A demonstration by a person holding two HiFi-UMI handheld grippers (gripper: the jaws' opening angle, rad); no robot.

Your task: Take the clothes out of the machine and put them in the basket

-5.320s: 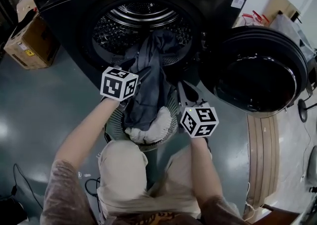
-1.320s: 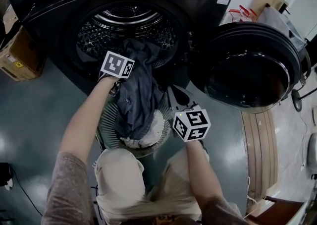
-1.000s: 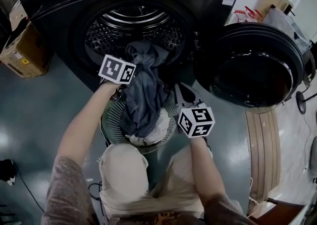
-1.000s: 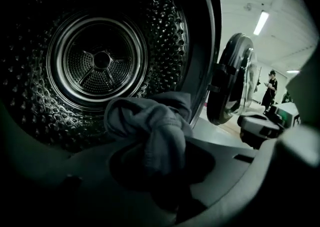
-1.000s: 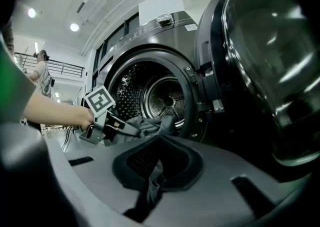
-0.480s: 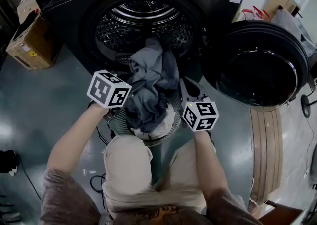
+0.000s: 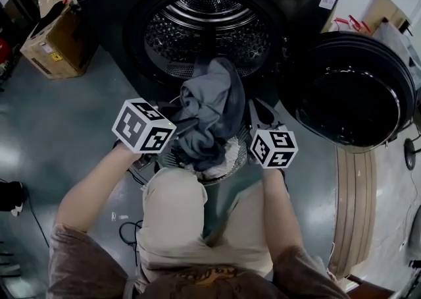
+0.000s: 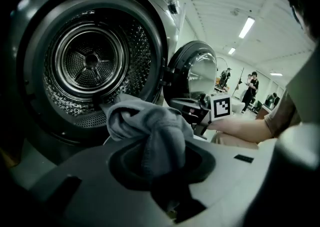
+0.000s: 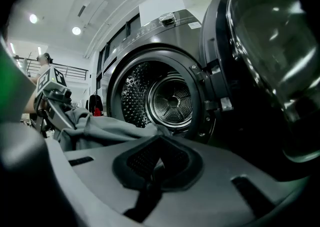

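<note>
A grey garment (image 7: 212, 108) hangs from the lip of the washing machine's drum (image 7: 210, 27) down into the round mesh basket (image 7: 235, 157) between the person's knees. My left gripper (image 7: 183, 126) is shut on a bunched fold of this garment (image 8: 150, 126), which fills the jaws (image 8: 162, 163). A white piece of cloth (image 7: 212, 171) lies in the basket under it. My right gripper (image 7: 258, 112) stays by the basket's right rim, pointing at the drum (image 9: 170, 101). Its jaws (image 9: 157, 163) look shut with nothing seen between them.
The round machine door (image 7: 348, 93) stands swung open to the right, close beside my right gripper. A cardboard box (image 7: 56, 41) sits on the floor at the left, and a cable (image 7: 128, 232) lies by the person's left knee. People (image 8: 252, 83) stand far behind.
My left gripper has drawn back from the drum mouth toward the person with the grey garment, which now bunches up above the basket. The right gripper has kept its place.
</note>
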